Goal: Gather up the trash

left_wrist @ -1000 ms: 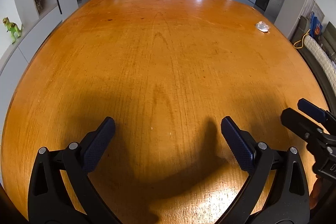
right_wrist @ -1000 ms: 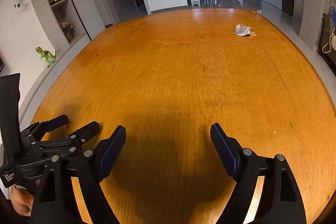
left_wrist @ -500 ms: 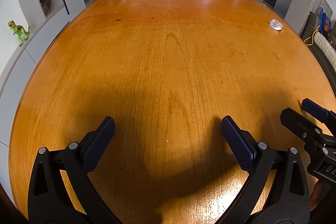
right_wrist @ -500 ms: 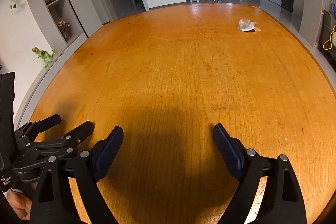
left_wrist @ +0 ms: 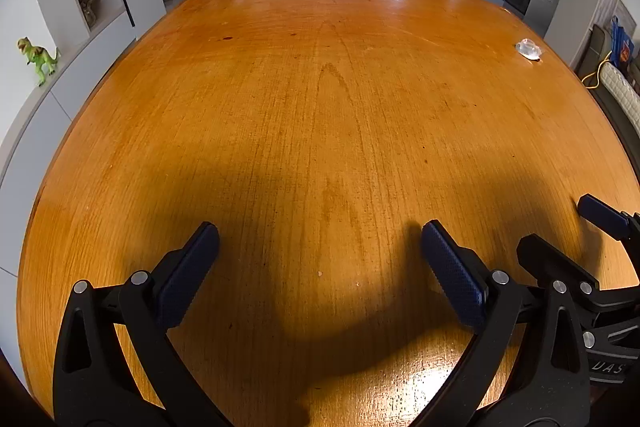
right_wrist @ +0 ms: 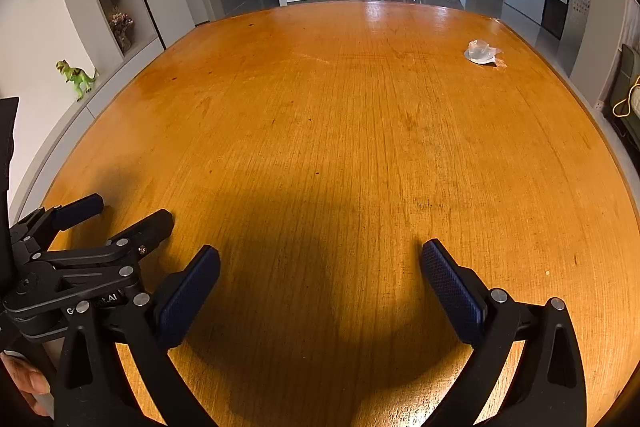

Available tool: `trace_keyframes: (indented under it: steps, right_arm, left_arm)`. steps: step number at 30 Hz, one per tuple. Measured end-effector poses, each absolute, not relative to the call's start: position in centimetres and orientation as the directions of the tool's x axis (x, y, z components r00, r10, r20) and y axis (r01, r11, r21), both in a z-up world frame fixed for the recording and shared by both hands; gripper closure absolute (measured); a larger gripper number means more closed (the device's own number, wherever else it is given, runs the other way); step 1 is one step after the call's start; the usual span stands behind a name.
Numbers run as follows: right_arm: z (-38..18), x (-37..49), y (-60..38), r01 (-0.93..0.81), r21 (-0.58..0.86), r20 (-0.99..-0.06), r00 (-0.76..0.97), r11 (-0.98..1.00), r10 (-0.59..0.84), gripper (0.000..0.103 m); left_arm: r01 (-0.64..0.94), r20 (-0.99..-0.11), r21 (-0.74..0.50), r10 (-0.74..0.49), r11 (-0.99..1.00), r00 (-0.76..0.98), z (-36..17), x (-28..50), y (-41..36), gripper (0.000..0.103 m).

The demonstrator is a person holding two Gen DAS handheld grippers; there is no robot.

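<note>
The right gripper [right_wrist: 320, 283], black with blue ribbed pads, is opening its jaws wide, and nothing is between them. The left gripper [left_wrist: 316, 263], the same kind, also gapes wide with nothing in it. Both hang over the near end of the big orange wooden table [right_wrist: 320, 131]. The only trash — a small crumpled clear plastic wrapper [right_wrist: 482, 53] — lies far off, near the table's far right edge. This looks like the reaching step, not yet begun. Next, the right gripper probably needs a long reach forward and to the right.
</note>
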State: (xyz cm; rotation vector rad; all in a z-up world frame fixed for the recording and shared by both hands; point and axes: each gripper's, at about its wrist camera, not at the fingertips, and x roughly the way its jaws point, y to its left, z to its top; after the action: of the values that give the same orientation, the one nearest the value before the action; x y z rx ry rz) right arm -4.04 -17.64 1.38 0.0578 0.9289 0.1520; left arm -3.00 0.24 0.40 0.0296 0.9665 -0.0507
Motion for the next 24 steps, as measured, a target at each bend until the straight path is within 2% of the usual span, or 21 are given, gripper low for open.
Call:
trace_keyframes:
  steps: [9,24]
  right_arm:
    - [1.1,-3.8,-16.6,-0.105,0.024,-0.813,0.576,0.994,0.081,0.003]
    - [0.9,-3.9,-16.3,-0.105,0.019,-0.814,0.576,0.994,0.076,0.002]
  left_arm:
    - [0.013,-0.823,0.003,-0.004,1.0,0.568,0.4,-3.5,1.1,0.005]
    - [0.01,-0.823,0.004,-0.003,1.0,0.568,0.3,-3.7,1.2,0.005]
